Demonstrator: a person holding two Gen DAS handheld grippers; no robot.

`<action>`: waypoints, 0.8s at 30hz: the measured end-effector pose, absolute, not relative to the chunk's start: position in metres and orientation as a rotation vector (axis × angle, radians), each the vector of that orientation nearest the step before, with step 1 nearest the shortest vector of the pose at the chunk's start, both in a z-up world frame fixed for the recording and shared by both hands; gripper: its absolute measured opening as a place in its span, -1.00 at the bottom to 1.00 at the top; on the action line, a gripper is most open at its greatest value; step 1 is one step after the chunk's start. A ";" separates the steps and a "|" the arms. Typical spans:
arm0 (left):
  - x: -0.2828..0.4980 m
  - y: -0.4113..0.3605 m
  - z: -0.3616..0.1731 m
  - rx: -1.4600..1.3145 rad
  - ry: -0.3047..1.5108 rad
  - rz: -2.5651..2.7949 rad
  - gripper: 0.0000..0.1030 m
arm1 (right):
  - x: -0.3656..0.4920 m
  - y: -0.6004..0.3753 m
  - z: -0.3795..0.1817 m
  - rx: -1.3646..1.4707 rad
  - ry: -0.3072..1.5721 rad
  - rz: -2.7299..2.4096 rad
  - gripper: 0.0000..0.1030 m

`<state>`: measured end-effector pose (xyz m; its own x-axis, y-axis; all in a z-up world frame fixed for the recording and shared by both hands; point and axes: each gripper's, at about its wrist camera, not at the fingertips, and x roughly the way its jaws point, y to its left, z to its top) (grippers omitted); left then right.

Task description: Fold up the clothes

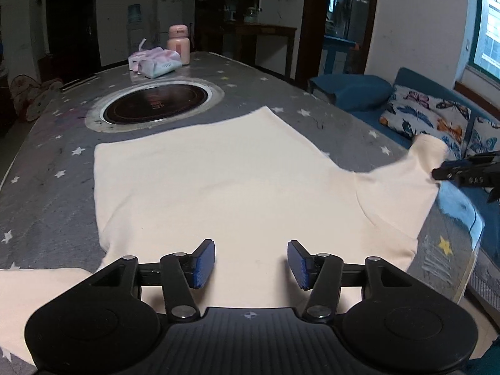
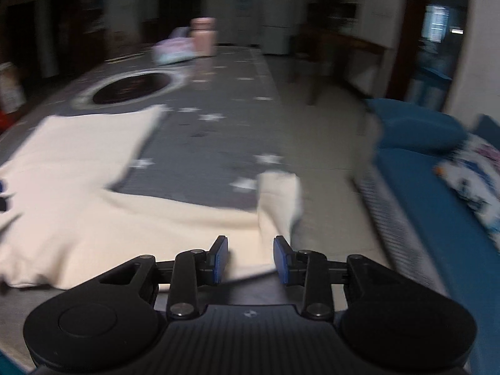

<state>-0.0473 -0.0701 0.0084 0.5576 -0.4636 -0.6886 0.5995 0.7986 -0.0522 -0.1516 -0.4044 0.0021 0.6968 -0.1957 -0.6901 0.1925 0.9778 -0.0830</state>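
Cream shirt [image 1: 218, 181] lies spread flat on the grey star-print table [image 1: 47, 187], body toward the built-in round burner [image 1: 156, 101], one sleeve [image 1: 403, 187] running out to the table's right edge. Left gripper [image 1: 251, 264] hovers low over the near hem area, fingers apart, nothing between the blue pads [image 1: 204, 264]. Right gripper [image 2: 250, 259] sits at the sleeve end; its fingers stand apart with cloth lying in the gap, no clamp visible, and the cuff [image 2: 278, 200] stands up in a loose peak just ahead of the pads. Risks, as judged: if the right fingers close on only the top layer or the bare edge, the sleeve could slip out mid-fold and drop over the table edge toward the blue sofa [image 1: 437, 131]; a pull on the sleeve with the left side unpinned would likely drag the whole body sideways and wrinkle it. Hard to read: the right wrist view is heavily motion-blurred, so contact between pads and fabric cannot be confirmed; the left sleeve is cut off behind the left gripper body; the pink bottle [image 1: 178, 43] and tissue pack [image 1: 156, 59] are far off and clear of the work
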 end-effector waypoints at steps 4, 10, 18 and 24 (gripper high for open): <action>-0.046 -0.072 0.009 0.190 0.756 -0.638 0.11 | -0.161 -0.417 0.002 0.007 0.754 -0.296 -0.31; -0.054 -0.076 0.007 0.183 0.760 -0.637 0.11 | -0.150 -0.415 -0.001 0.029 0.736 -0.233 -0.30; -0.071 -0.067 0.000 0.202 0.781 -0.629 0.20 | -0.131 -0.388 0.000 0.012 0.750 -0.093 -0.27; -0.082 -0.071 0.008 0.211 0.752 -0.658 0.22 | -0.131 -0.341 0.014 -0.023 0.752 0.180 -0.26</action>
<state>-0.0817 -0.0713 0.0083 0.5426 -0.4771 -0.6913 0.6222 0.7812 -0.0508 -0.1312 -0.3407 0.0142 0.7156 0.1547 -0.6811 -0.1713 0.9843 0.0436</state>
